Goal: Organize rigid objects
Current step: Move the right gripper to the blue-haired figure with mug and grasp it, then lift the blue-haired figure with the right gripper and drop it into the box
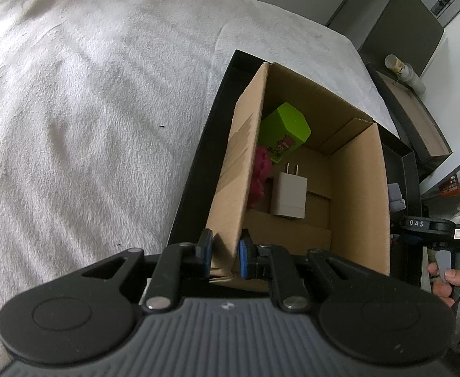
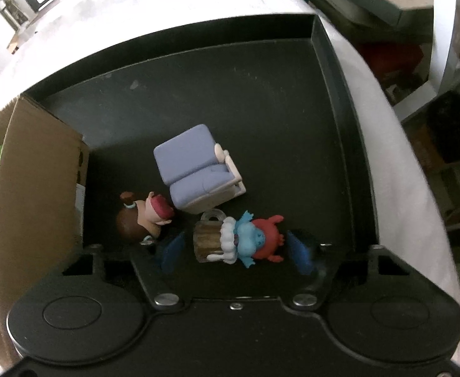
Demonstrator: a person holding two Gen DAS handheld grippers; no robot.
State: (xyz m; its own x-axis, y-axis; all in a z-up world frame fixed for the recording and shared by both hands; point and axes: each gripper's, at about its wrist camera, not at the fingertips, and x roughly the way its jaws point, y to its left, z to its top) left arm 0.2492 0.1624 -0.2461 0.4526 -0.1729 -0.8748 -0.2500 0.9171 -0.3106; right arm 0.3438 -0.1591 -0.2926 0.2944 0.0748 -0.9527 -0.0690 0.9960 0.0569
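My left gripper (image 1: 225,253) is shut on the near left wall of an open cardboard box (image 1: 239,169) that stands in a black tray (image 1: 195,176). Inside the box lie a green block (image 1: 285,135), a white plug charger (image 1: 289,196) and a pink toy (image 1: 259,176). In the right wrist view my right gripper (image 2: 234,251) points down into the tray (image 2: 230,78). A blue and red figurine with a brown mug (image 2: 239,238) lies between its blue pads (image 2: 299,251). A small gap shows on each side, so the jaws are open around it.
A lilac toy sofa (image 2: 195,166) and a brown-haired figurine (image 2: 141,220) lie in the tray just beyond the right gripper. The cardboard box (image 2: 35,172) borders them on the left. White fleece cloth (image 1: 88,110) covers the table. A person's hand (image 1: 450,279) shows at the right edge.
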